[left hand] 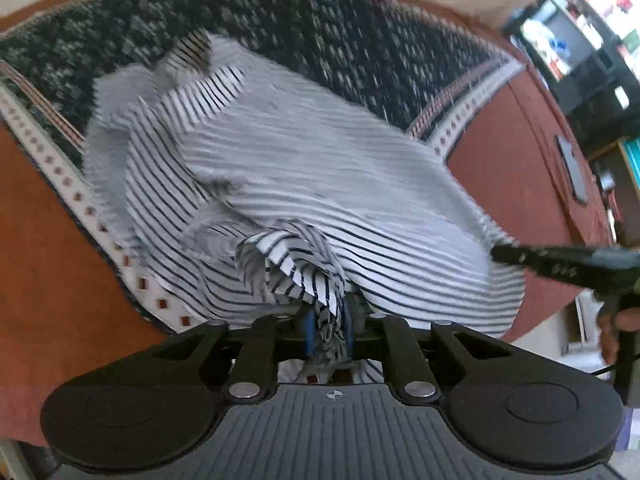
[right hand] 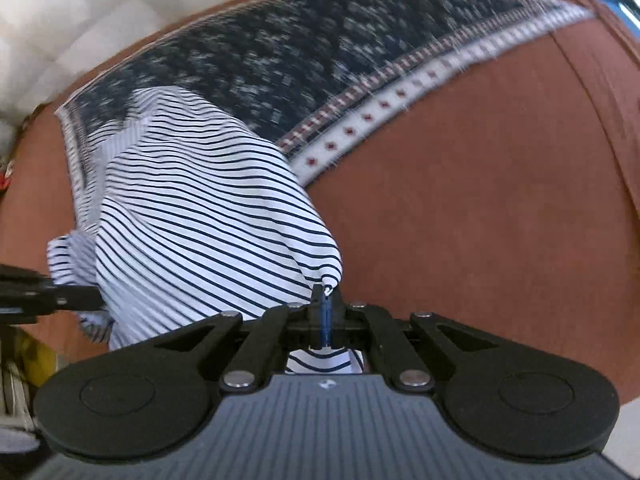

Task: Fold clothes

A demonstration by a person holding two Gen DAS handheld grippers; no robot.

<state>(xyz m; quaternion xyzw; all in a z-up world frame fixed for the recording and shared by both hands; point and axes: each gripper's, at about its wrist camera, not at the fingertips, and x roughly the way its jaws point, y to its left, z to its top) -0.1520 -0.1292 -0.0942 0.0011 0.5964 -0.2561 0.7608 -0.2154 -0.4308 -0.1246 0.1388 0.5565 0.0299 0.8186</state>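
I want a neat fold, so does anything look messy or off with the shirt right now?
Yes. The shirt lies rumpled and skewed across the blanket, one part bunched into a wad at the left claw. The right claw pinches only a corner tip.

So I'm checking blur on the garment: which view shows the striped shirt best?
The right wrist view: the striped shirt has crisp stripes there, pinched by the right gripper. The left wrist view shows more of its spread, but smeared, with a bunched edge in the left gripper.

Rust-brown bed [right hand: 480, 200] carries patterned dark blanket [right hand: 280, 60].
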